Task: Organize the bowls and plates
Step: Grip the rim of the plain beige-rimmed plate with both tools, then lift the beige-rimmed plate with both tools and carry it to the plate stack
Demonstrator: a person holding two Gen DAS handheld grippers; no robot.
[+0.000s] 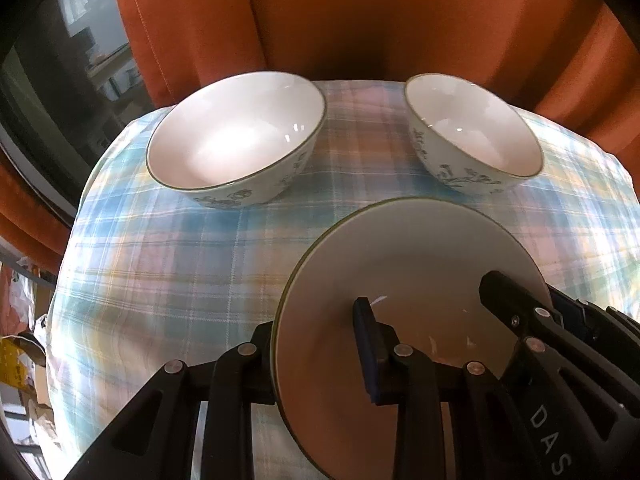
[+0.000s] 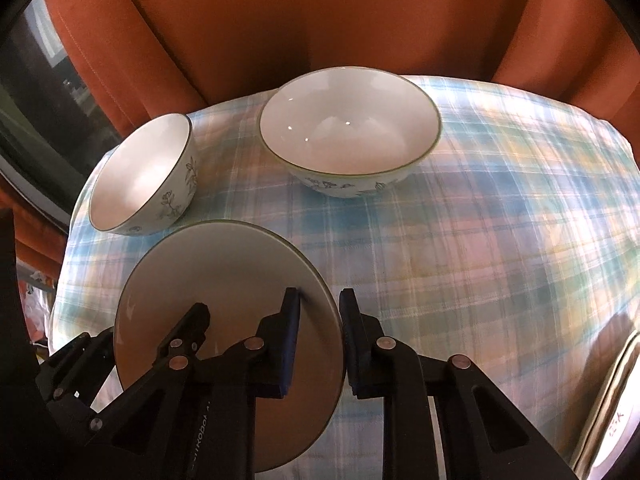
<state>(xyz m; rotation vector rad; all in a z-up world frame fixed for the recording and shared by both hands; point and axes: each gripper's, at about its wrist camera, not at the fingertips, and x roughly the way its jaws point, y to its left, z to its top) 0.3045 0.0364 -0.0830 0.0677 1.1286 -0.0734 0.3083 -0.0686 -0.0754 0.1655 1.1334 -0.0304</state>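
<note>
Left gripper [image 1: 316, 344] and right gripper [image 2: 320, 344] both pinched plate [image 1: 404, 264] rim; next: lift level, clear of 2 bowls [image 1: 236, 140]

Both fisheye views were dim and warm-tinted, bowed hard toward black corners. Daylight came from the window [image 1: 60, 80] at ten o'clock, leaving small glints inside the bowls [image 1: 236, 136]. The plaid cloth [image 2: 500, 220] smeared softly toward three o'clock.

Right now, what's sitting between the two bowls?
Nothing: just bare checked tablecloth between the left bowl and right bowl in the left wrist view; the plate lies nearer.
</note>
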